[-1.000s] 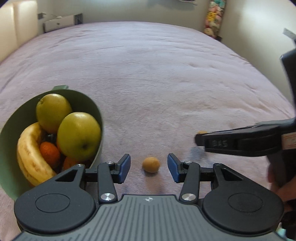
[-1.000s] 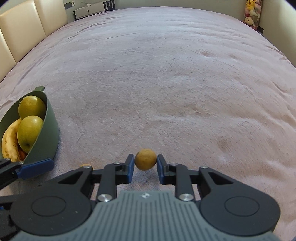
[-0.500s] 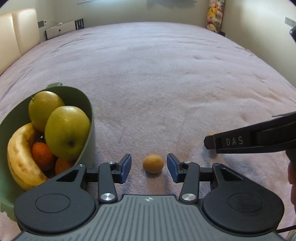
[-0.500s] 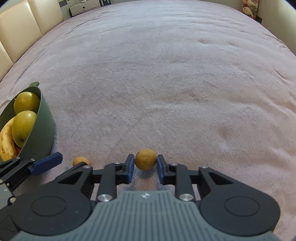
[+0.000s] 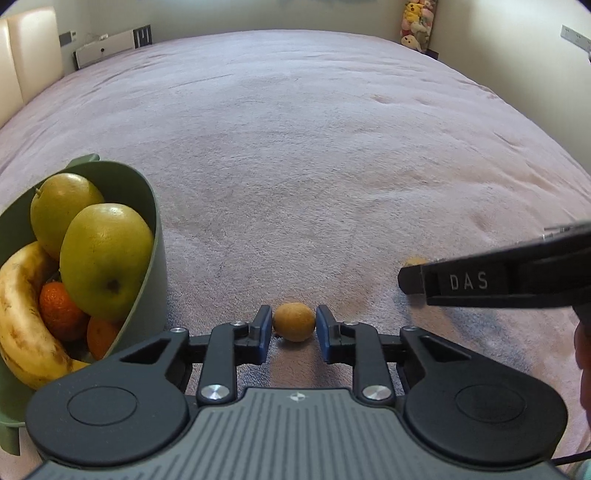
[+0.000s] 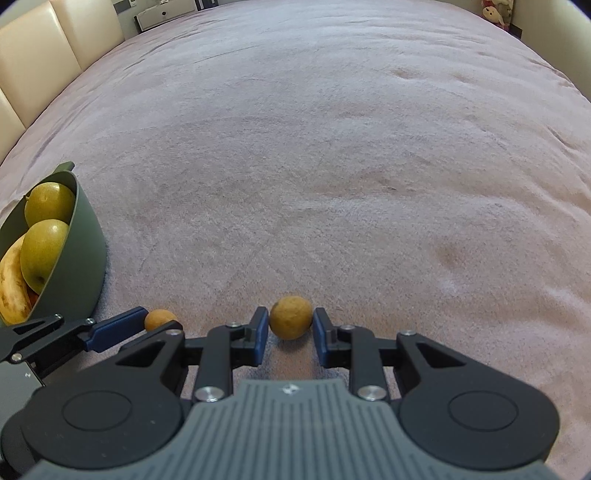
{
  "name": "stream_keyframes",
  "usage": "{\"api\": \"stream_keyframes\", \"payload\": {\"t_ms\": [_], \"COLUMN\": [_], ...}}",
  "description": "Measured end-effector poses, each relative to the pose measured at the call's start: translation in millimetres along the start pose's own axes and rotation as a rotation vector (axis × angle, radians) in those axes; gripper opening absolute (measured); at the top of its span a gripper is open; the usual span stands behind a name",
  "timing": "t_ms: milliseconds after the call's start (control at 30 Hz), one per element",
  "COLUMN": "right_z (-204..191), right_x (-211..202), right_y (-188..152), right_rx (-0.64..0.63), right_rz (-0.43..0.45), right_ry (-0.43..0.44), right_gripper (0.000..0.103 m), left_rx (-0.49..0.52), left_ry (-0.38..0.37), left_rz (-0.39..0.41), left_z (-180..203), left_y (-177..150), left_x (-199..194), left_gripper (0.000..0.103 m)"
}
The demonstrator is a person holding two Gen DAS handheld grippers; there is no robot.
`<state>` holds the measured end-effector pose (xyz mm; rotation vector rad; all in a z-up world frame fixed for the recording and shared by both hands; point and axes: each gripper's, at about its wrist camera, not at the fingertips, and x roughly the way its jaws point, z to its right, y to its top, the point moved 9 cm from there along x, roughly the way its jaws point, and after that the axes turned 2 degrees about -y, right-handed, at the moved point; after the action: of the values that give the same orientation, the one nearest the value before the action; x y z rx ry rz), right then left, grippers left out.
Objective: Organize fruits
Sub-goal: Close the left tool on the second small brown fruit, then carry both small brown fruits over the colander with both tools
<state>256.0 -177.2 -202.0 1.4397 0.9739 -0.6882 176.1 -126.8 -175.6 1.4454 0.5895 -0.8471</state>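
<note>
A green bowl (image 5: pixel 147 236) at the left holds two green pears (image 5: pixel 105 258), a banana (image 5: pixel 26 328) and small orange fruits (image 5: pixel 59 310). My left gripper (image 5: pixel 294 328) has closed its blue pads on a small brown round fruit (image 5: pixel 294 322) on the pink blanket. My right gripper (image 6: pixel 290 326) is shut on a second small brown fruit (image 6: pixel 290 316), held just above the blanket. In the right wrist view the bowl (image 6: pixel 81 251) is at the left, and the left gripper's fruit (image 6: pixel 159 319) shows beside a left fingertip (image 6: pixel 114 328).
The pink blanket (image 5: pixel 314 147) covers the whole surface. The right gripper's black finger (image 5: pixel 498 278) crosses the right side of the left wrist view. Cream cushions (image 6: pixel 40 55) line the far left; plush toys (image 5: pixel 415 22) stand at the far right.
My left gripper's jaws have narrowed from wide open until the pads meet the small brown fruit. The right gripper stays shut on its fruit and has shifted slightly right of the bowl.
</note>
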Motion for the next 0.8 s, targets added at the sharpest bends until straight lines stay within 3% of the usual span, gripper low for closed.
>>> {"api": "stream_keyframes", "payload": {"t_ms": [333,800], "right_z": [-18,-75], "right_x": [-22,-67], "right_y": [13,29], "right_rx": [-0.033,-0.131], "right_rz": [0.068,0.178], "right_ry": [0.006,0.074], "right_gripper": [0.022,0.023], "left_rx": [-0.042,-0.160], "left_ry": [-0.009,0.031], "left_rz": [0.064,0.146], "left_z": [-8,-61], "left_y": [24,51], "left_x": [-34,-93], "left_gripper": [0.028,0.028]}}
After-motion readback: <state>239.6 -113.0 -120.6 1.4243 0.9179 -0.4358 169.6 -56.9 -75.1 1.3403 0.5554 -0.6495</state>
